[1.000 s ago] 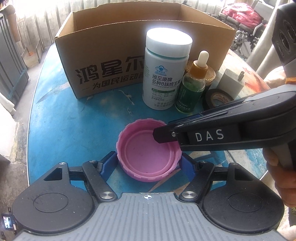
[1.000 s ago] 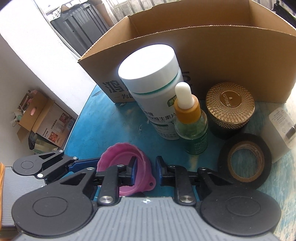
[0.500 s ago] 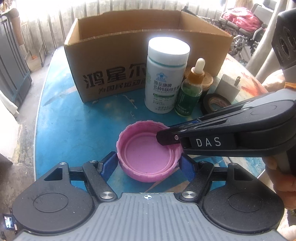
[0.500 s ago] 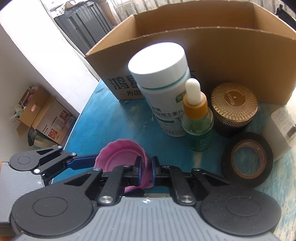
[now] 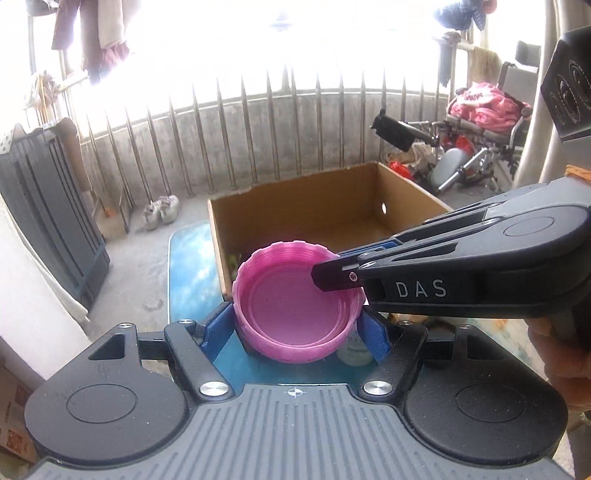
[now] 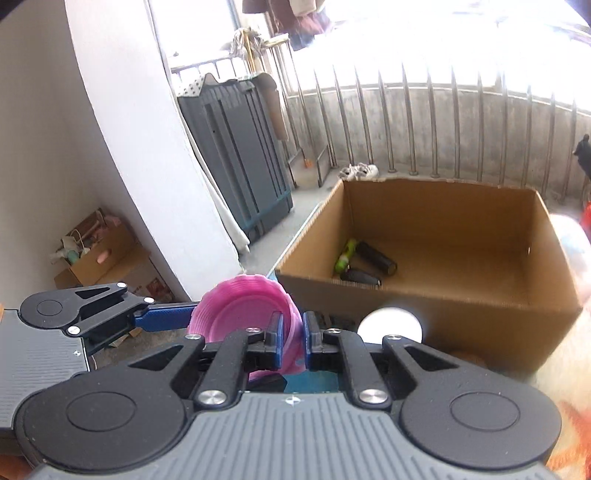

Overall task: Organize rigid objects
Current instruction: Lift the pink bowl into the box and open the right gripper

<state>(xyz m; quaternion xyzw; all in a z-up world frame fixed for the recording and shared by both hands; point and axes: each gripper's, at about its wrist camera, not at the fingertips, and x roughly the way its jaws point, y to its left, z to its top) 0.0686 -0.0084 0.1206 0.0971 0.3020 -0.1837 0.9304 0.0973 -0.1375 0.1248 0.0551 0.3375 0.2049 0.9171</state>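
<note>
**Pink lid in the air, box not yet reached**

Right gripper (image 6: 293, 338) pinches the pink lid (image 5: 299, 306) by its rim; left gripper (image 5: 297, 334) clasps its sides. Cardboard box (image 6: 424, 295) holds a few items; white bottle (image 6: 389, 326) waits below.

A home balcony: metal railing (image 5: 280, 125) at the far side, laundry (image 5: 92, 33) hanging overhead, shoes (image 5: 160, 212) on the concrete floor.

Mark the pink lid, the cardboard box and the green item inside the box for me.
pink lid (image 5: 295, 306): left wrist view, on its inner floor.
cardboard box (image 6: 424, 306): right wrist view, on its near outer wall.
green item (image 6: 345, 256): right wrist view, mid-body, lying on the box floor.
</note>
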